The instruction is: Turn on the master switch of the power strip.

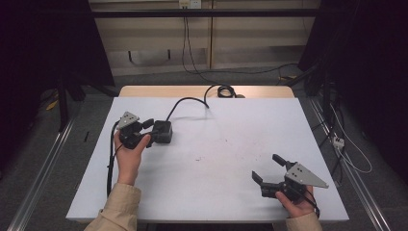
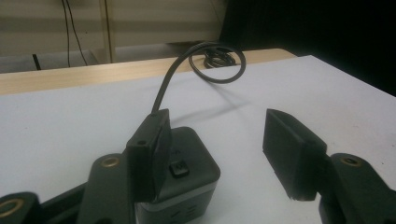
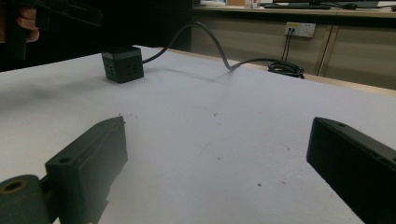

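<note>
A black cube power strip (image 1: 162, 131) sits on the left part of the white table (image 1: 216, 192), with its black cable (image 1: 185, 101) arching to the back edge. My left gripper (image 1: 150, 132) is open right beside it, jaws pointing at the cube. In the left gripper view the cube (image 2: 191, 163) lies just behind the left jaw, partly inside the gap of the left gripper (image 2: 218, 127). My right gripper (image 1: 266, 167) rests open near the front right corner with nothing between its jaws. The right gripper view (image 3: 219, 140) shows the cube (image 3: 122, 64) far off.
The cable ends in a coil (image 1: 225, 90) on the wooden strip at the table's back edge. A wall socket (image 3: 300, 29) sits on the far wall. Dark curtains stand on both sides, and floor cables (image 1: 346, 144) run on the right.
</note>
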`<state>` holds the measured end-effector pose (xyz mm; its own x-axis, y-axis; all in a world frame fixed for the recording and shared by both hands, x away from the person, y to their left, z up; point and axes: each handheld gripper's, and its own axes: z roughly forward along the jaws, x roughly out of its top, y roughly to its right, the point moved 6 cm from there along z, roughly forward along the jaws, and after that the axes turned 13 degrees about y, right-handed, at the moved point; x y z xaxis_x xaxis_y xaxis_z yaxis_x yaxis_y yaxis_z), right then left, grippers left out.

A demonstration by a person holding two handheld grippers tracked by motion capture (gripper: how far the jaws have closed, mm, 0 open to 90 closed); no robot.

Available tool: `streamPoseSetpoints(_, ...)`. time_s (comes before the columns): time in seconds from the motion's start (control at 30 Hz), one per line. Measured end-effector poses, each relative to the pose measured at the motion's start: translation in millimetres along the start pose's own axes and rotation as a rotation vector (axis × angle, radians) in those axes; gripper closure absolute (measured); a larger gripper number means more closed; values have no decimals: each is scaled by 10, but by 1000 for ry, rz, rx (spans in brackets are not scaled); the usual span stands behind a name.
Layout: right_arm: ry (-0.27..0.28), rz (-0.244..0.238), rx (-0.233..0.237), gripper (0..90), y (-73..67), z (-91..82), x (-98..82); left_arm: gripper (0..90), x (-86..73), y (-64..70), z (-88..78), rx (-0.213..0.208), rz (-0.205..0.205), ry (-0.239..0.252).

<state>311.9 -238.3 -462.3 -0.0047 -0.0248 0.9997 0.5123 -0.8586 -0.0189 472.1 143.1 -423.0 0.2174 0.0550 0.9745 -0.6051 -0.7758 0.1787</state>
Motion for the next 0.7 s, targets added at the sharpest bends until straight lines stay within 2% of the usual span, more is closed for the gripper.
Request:
streamPoseSetpoints(0.37,-2,3,-10,44,26,-35,-2,545,-12,-25,78,7,21,-14)
streamPoseSetpoints(0.7,-3,2,-17,44,42,-63,-7,628,-40,-76,112,12,7,-26)
